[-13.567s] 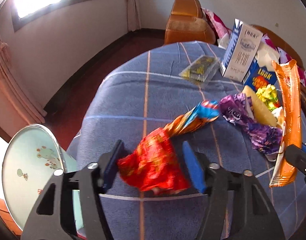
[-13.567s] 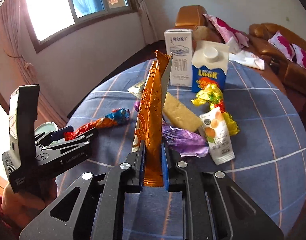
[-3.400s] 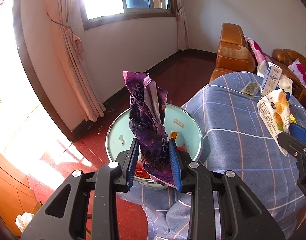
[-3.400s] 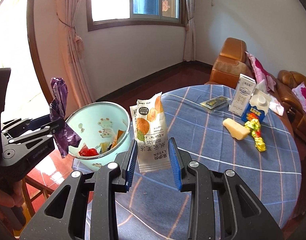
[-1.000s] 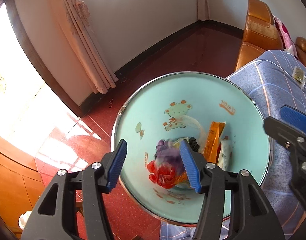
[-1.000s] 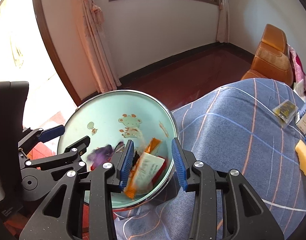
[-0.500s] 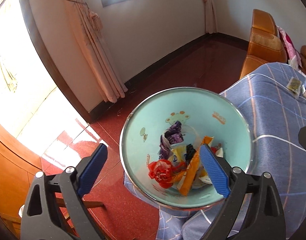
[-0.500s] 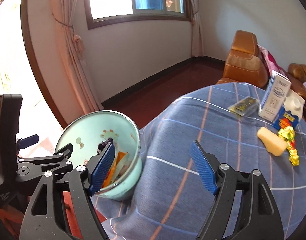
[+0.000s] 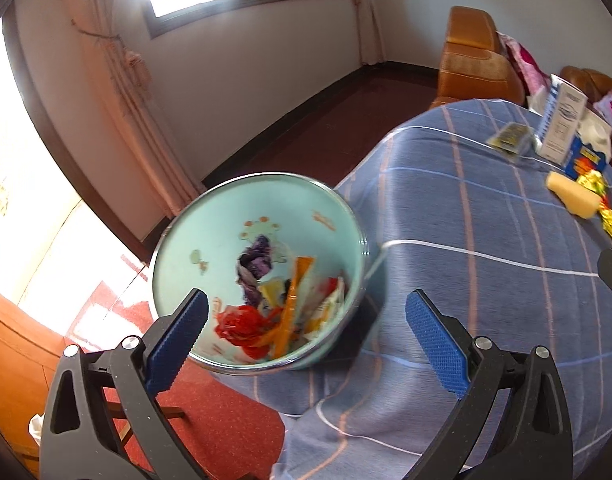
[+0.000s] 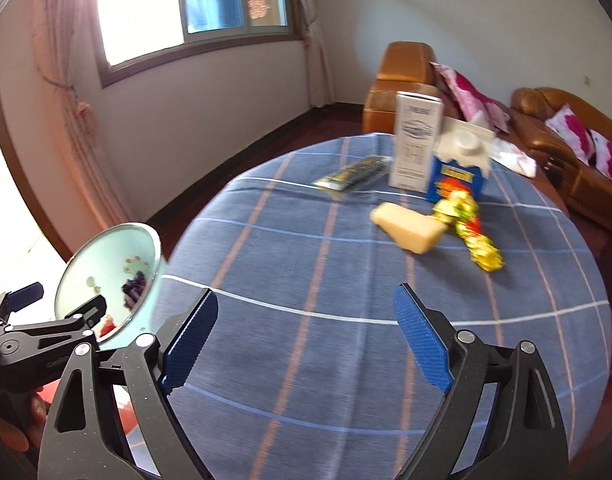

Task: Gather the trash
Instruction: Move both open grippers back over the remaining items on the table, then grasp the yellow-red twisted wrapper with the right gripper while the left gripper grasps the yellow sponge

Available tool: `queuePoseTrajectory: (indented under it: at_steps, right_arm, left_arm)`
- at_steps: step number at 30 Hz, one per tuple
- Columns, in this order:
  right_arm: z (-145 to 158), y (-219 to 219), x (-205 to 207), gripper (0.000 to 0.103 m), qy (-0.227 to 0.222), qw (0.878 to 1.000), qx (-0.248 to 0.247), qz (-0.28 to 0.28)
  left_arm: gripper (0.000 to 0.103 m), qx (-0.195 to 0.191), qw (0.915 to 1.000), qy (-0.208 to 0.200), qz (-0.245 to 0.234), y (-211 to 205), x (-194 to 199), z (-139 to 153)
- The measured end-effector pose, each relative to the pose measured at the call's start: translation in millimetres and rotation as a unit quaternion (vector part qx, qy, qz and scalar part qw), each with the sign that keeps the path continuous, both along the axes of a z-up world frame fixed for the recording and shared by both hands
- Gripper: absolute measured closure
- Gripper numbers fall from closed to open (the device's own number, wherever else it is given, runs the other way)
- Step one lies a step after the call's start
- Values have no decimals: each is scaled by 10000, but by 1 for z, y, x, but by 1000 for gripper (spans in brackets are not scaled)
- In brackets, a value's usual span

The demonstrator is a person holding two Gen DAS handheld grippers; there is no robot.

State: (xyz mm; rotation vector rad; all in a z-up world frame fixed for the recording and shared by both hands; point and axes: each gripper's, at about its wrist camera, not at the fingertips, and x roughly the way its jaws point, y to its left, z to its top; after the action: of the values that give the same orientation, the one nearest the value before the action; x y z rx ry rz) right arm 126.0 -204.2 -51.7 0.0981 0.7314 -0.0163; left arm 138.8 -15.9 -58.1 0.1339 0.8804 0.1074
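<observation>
1. My left gripper [image 9: 304, 318] has just been spreading its blue-padded jaws and they now stand wide, with nothing between them.
2. Below it sits the pale green round bin with a metal rim [image 9: 194, 216], on the red floor, close against the edge of the round table in its blue checked cloth [image 9: 486, 280].
3. In the bin lie a crumpled purple wrapper [image 9: 258, 258], a red wrapper [image 9: 240, 322], a long orange packet [image 9: 290, 312] and a white snack bag [image 9: 330, 300].
4. My right gripper [image 10: 306, 328] has likewise just been opening its jaws, which are wide and empty over the cloth.
5. Still on the table, well beyond it: a pale yellow block [image 10: 408, 228], touching it a yellow-green foil wrapper [image 10: 472, 232], a blue carton with a white cap [image 10: 460, 168], a tall white carton [image 10: 416, 144] and a flat clear packet [image 10: 352, 176].
</observation>
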Motion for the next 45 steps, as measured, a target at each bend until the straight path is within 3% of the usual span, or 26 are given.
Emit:
queuePoseTrajectory:
  at_steps: [8, 11, 19, 26, 29, 30, 31, 34, 39, 45]
  right_arm:
    - [-6, -74, -18, 16, 93, 9981, 77, -602]
    - [-10, -102, -21, 22, 147, 9963, 4, -848]
    - [-17, -155, 12, 47, 383, 9937, -29, -1051]
    - [-30, -168, 68, 49, 716, 9950, -16, -693]
    - [-45, -169, 86, 58, 956, 9934, -223, -599]
    - [-51, -170, 90, 69, 1065, 9924, -243, -567]
    - [-58, -174, 93, 70, 1187, 9913, -184, -537]
    - [-55, -180, 85, 75, 1016, 9934, -133, -512]
    - [-32, -202, 60, 75, 616, 9940, -466, -778]
    - [-27, -262, 46, 75, 633, 9872, -830, -1207]
  left_arm:
    - [6, -222, 9945, 241, -992, -70, -5, -12]
    - [6, -240, 9915, 298, -1240, -89, -2, -17]
    - [8, -239, 9901, 297, -1354, -117, 25, -15]
    - [12, -169, 9895, 236, -1419, -138, 44, -9]
    - [12, -196, 9890, 275, -1441, -148, 54, -9]
    - [12, -212, 9890, 281, -1438, -151, 57, -9]
    - [12, -242, 9888, 290, -1446, -156, 60, -8]
    - [12, -315, 9882, 286, -1471, -171, 68, -7]
    - [16, -498, 9868, 241, -1522, -206, 79, -2]
    - [16, -657, 9865, 154, -1494, -262, 96, -2]
